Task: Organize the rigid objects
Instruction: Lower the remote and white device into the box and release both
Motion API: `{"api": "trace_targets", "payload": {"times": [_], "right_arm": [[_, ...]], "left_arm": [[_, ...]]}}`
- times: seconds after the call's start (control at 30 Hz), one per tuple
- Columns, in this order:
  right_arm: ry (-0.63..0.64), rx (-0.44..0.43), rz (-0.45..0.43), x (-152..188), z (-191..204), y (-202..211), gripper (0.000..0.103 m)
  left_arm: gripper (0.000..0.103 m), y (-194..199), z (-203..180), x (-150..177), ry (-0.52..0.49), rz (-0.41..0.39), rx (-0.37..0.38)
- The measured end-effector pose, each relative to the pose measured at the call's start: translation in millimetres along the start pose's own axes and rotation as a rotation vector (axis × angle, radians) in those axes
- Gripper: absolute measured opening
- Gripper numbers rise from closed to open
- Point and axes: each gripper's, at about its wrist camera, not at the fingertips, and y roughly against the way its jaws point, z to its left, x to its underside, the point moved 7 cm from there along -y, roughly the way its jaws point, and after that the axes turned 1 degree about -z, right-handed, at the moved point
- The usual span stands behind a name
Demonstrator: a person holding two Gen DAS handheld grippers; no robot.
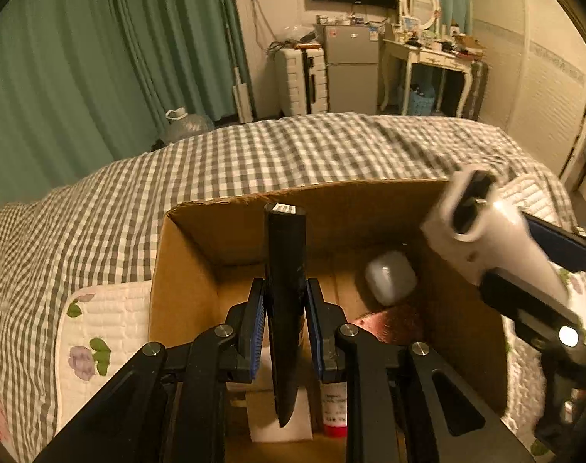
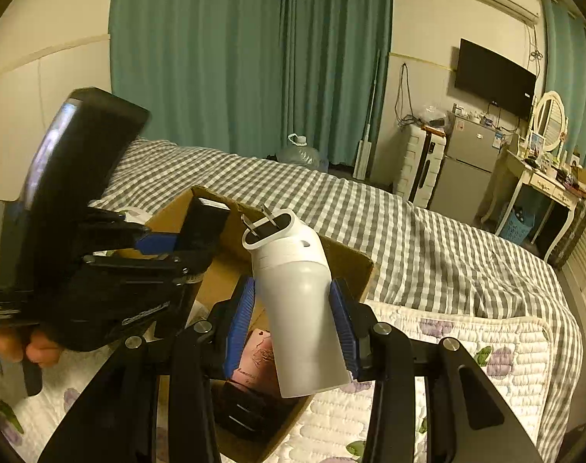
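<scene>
2 claws are loaded at this moment, each clenched on 1 rigid item above the same container.

1. Left claw (image 1: pixel 285 308): the blue pads press both flanks of a slim black case (image 1: pixel 285 289). The case stands roughly upright between the pads, its barcode-labelled end up and its lower tip hanging free inside the cardboard box (image 1: pixel 184 270).

2. Right claw (image 2: pixel 296 320): the pads grip the body of a white plug-in device (image 2: pixel 296 289) with 2 flat metal prongs at its upper end. The device is tilted and hangs over the near right corner of the box, not yet below the rim. Motion blur in the left wrist view suggests this claw is moving.

3. Box contents: a white rounded case (image 1: pixel 391 277) lies on the box floor toward the right, near a pink item (image 1: pixel 389 322). A red-capped tube (image 1: pixel 335 413) and a white flat piece (image 1: pixel 279 416) lie beneath the left claw. A dark strapped object (image 2: pixel 246 409) shows in the right wrist view.

4. Surroundings: the box rests on a bed covered by a gingham blanket (image 1: pixel 293 154) and a floral quilted pad (image 1: pixel 100 328).

Step in hand, by judgement: depositing both items into the box. The next move calls for lowering the black case onto a free part of the floor before parting the pads, then bringing the white device clear of the rim and setting it beside the white rounded case without striking the left claw.
</scene>
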Motion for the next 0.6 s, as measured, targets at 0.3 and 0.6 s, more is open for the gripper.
{"api": "trace_targets", "payload": {"times": [0.3,0.6], "right_arm": [[-0.026,0.008,0.006,6.9,-2.7,1.2,0.04],[-0.04,0.019,0.01,11.4,-4.7,1.2,0.04]], "left_arm": [[0.042,17.0,1.6,0.2,-0.027,-0.012,0.009],[0.053,47.0,22.0,-4.5,0.007,-0.091,-0.028]]}}
